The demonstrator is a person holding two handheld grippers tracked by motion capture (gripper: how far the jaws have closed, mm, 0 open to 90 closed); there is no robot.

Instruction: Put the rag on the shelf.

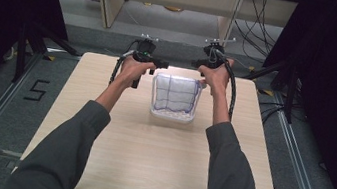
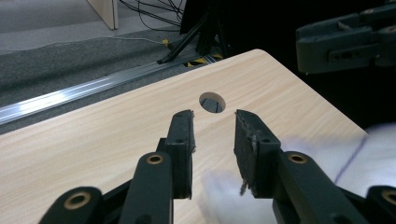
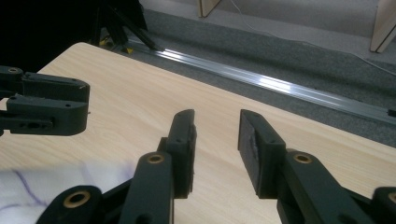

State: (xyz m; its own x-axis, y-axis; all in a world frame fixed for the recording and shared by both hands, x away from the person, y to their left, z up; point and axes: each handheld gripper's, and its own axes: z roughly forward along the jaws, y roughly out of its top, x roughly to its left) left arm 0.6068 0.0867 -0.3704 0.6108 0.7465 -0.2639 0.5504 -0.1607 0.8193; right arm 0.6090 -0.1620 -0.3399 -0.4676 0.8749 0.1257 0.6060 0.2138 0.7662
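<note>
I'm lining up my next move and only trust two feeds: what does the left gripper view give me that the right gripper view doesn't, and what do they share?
Left gripper view alone: a round hole through the tabletop, just beyond the left tool, whose jaws stand apart with nothing between them.

Right gripper view alone: the right tool, jaws likewise apart and empty, and a light wooden furniture leg across the floor.

Both: the wooden table, the white cloth with purple grid lines at the frame's edge, the metal floor rail, and the opposite tool farther off.

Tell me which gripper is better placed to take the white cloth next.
Neither clearly. The left gripper and the right gripper sit open at opposite far corners of the cloth, equally near. Probably both should grip together.
</note>
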